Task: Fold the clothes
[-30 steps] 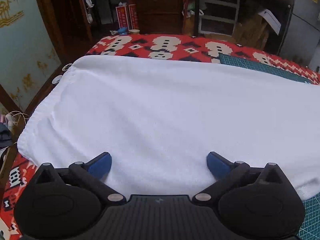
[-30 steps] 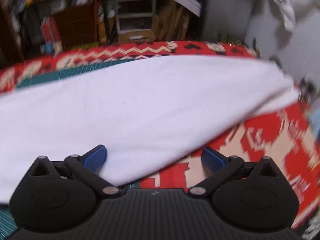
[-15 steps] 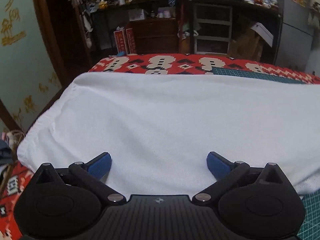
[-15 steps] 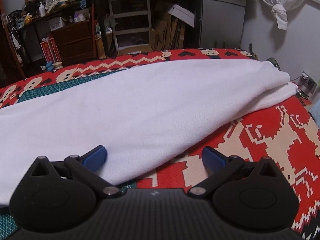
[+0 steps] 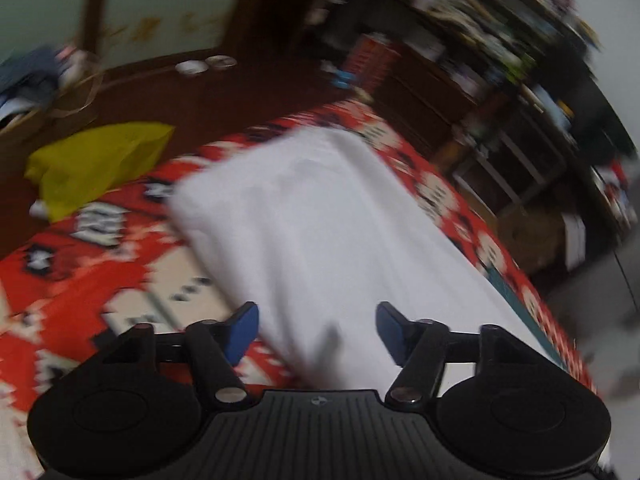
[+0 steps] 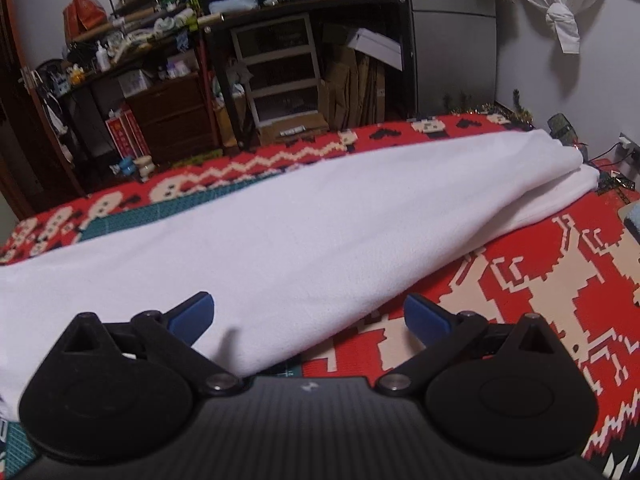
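Observation:
A long white garment point(image 5: 320, 220) lies folded lengthwise across a red patterned blanket point(image 5: 100, 280). The left wrist view is blurred and tilted. My left gripper point(image 5: 316, 316) hovers over the garment's near edge, its jaws closing with white fabric between the blue pads, which are not pressing on it. In the right wrist view the same garment point(image 6: 300, 232) runs from the left edge to the far right, where its layers stack. My right gripper point(image 6: 308, 304) is open wide over the garment's near edge, its left finger above cloth and its right finger above the blanket point(image 6: 540, 280).
A green cutting mat point(image 6: 132, 220) shows under the garment's far side. A yellow bag point(image 5: 96, 164) lies on the dark floor past the blanket's edge. Cluttered shelves and drawers point(image 6: 276, 72) stand beyond the far side. A socket and cables point(image 6: 624, 152) sit at the right.
The left view has swung and rolled, now looking along the garment's end, with floor and yellow bag in sight; its jaws have narrowed. The right gripper has lifted slightly and stays wide.

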`<control>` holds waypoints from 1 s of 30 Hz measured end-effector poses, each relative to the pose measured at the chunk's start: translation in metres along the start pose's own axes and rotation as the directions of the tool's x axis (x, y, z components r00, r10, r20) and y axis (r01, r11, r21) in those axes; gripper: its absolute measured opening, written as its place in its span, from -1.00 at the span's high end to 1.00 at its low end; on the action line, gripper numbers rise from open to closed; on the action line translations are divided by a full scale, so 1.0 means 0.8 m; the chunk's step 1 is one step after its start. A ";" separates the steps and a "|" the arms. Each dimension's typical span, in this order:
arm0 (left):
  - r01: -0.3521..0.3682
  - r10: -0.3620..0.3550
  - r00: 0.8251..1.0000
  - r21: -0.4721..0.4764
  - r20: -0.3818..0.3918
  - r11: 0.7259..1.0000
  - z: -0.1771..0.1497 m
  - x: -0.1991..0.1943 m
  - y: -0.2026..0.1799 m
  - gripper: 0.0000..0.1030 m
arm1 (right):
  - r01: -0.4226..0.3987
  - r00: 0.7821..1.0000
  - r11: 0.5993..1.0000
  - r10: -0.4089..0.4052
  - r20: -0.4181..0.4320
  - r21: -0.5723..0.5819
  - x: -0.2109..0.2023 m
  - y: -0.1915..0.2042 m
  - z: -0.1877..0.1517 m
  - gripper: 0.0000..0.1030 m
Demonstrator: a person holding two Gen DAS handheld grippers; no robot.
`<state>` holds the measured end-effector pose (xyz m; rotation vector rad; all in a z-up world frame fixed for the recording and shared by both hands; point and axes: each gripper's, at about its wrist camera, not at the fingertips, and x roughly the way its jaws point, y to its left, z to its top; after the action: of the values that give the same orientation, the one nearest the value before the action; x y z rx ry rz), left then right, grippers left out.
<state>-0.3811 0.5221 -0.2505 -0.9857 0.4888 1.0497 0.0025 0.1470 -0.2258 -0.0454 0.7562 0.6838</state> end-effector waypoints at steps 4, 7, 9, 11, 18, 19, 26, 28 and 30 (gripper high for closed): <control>-0.037 0.032 0.999 -0.151 -0.036 0.988 0.015 0.010 0.040 0.17 | -0.089 0.996 0.994 0.088 0.027 0.057 -0.026 -0.005 0.003 -0.99; -0.003 -0.003 0.999 -0.189 -0.034 0.982 0.020 0.017 0.042 0.18 | -0.117 0.993 0.990 0.114 0.037 0.078 -0.030 -0.010 0.002 -0.99; -0.006 0.002 1.000 -0.173 -0.020 0.985 0.025 0.024 0.032 0.18 | -0.121 0.992 0.989 0.118 0.037 0.090 -0.033 -0.015 -0.001 -0.99; -0.020 0.018 1.000 -0.142 -0.011 0.990 0.027 0.030 0.022 0.18 | -0.121 0.992 0.988 0.118 0.036 0.099 -0.035 -0.020 -0.004 -0.99; -0.100 0.100 0.995 -0.121 -0.006 0.988 0.029 0.031 0.012 0.76 | -0.106 0.994 0.986 0.101 0.042 0.129 -0.042 -0.034 -0.009 -0.99; -0.098 0.099 0.995 -0.129 0.002 0.987 0.029 0.026 0.014 0.78 | -0.103 0.994 0.986 0.098 0.046 0.129 -0.043 -0.033 -0.007 -0.99; -0.086 0.098 0.983 -0.084 0.153 0.993 0.026 -0.053 0.021 0.80 | -0.092 0.994 0.990 0.085 0.066 0.105 -0.060 -0.031 0.001 -0.98; -0.093 0.108 0.983 -0.105 0.151 0.990 0.034 -0.063 0.040 0.80 | -0.096 0.994 0.990 0.089 0.069 0.103 -0.067 -0.031 0.002 -0.98; -0.096 0.111 0.986 -0.123 0.123 0.988 0.039 -0.063 0.060 0.80 | -0.098 0.993 0.990 0.091 0.070 0.098 -0.076 -0.032 0.000 -0.97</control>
<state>-0.4498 0.5308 -0.2180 -0.9955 0.3783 1.2390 -0.0140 0.0932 -0.1917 0.1057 0.7324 0.7325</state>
